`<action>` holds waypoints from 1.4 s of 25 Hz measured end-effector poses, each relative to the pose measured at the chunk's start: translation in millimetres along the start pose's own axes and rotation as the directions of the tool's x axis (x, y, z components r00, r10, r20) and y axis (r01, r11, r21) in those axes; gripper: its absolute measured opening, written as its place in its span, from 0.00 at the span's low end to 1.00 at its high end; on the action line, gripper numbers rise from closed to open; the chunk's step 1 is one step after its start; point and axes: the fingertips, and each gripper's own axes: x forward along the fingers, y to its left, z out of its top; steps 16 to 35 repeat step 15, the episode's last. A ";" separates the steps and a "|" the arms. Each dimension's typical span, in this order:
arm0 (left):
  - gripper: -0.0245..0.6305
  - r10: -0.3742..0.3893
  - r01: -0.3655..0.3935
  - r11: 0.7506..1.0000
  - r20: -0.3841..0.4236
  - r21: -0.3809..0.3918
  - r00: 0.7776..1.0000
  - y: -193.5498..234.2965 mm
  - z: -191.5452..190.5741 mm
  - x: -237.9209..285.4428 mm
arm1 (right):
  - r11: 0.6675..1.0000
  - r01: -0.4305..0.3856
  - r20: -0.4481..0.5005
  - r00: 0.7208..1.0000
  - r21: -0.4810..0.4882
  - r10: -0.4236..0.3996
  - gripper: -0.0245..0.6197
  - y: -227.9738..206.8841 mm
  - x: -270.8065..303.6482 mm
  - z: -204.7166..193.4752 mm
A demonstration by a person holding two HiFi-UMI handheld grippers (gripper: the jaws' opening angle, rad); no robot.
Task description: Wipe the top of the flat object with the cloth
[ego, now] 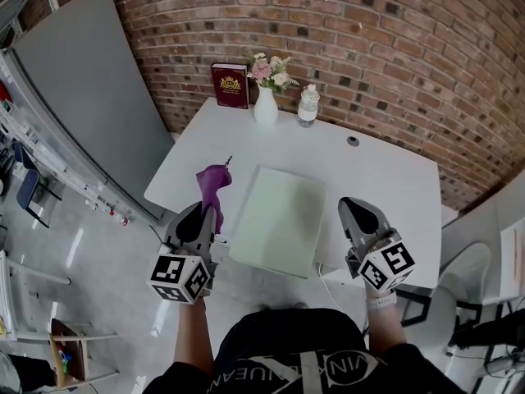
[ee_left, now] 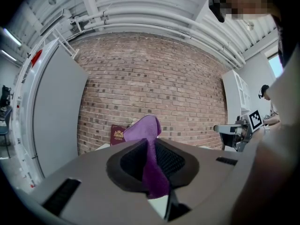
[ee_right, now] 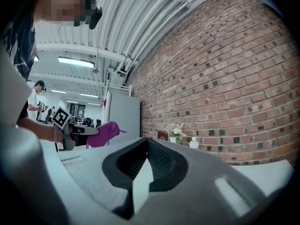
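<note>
- Grip on the left: your left gripper [ee_left: 149,146] has its jaws nearly together and pinches the purple cloth [ee_left: 151,165]. The fabric runs between the pads and bunches up past the tips.
- Your right gripper [ee_right: 146,149] is closed with nothing between its jaws. It is held level near the table's front edge, to the right of the flat object.
- The flat object [ego: 279,220], a pale green slab, lies on the white table [ego: 385,171] between your 2 grippers. The cloth hangs just beside its left edge and, as far as the head view shows, does not touch its top. I judge that no wiping stroke has begun.
- Risk 1: only a narrow fold of cloth is pinched, and most of it stands above the tips. If you lower the gripper as it is, the hard jaw ends could meet the slab before the fabric does and scrape it.
- Risk 2: the cloth could slip out of that small pinch once it drags across the surface.
- Risk 3: the slab looks thin and unfixed, and it sits close to the table's near edge. A stroke towards you could slide it off, so your empty right gripper may need to steady it.
- The vase [ego: 265,107], book [ego: 230,85] and jar [ego: 308,107] stand well apart at the far edge. Only a long push away from you would threaten them.
</note>
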 end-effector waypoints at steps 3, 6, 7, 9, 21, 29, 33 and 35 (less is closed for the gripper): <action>0.11 -0.004 0.004 1.000 -0.001 0.001 1.000 0.8 0.4 1.3 | 1.000 0.000 0.001 1.000 0.012 0.000 0.05 -0.2 0.6 -1.7; 0.11 -0.008 0.008 1.000 -0.001 -0.002 1.000 2.7 0.5 1.2 | 1.000 0.002 0.001 1.000 0.018 -0.002 0.05 0.6 0.9 -2.6; 0.11 -0.008 0.008 1.000 -0.002 -0.003 1.000 3.5 0.2 1.1 | 1.000 0.003 0.000 1.000 0.020 -0.003 0.05 0.9 1.2 -2.9; 0.11 -0.010 0.010 1.000 -0.004 -0.006 1.000 5.6 -1.2 0.7 | 1.000 0.005 -0.001 1.000 0.025 -0.005 0.05 1.9 2.0 -4.1; 0.11 -0.016 0.016 1.000 0.003 -0.015 1.000 13.5 -4.6 0.1 | 0.999 0.005 -0.010 1.000 0.032 -0.005 0.05 6.1 5.1 -10.6; 0.11 -0.016 0.016 1.000 0.003 -0.015 1.000 13.5 -4.6 0.1 | 0.999 0.005 -0.010 1.000 0.032 -0.005 0.05 6.1 5.1 -10.6; 0.11 -0.016 0.016 1.000 0.003 -0.015 1.000 13.5 -4.6 0.1 | 0.999 0.005 -0.010 1.000 0.032 -0.005 0.05 6.1 5.1 -10.6; 0.11 -0.016 0.016 1.000 0.003 -0.015 1.000 13.5 -4.6 0.1 | 0.999 0.005 -0.010 1.000 0.032 -0.005 0.05 6.1 5.1 -10.6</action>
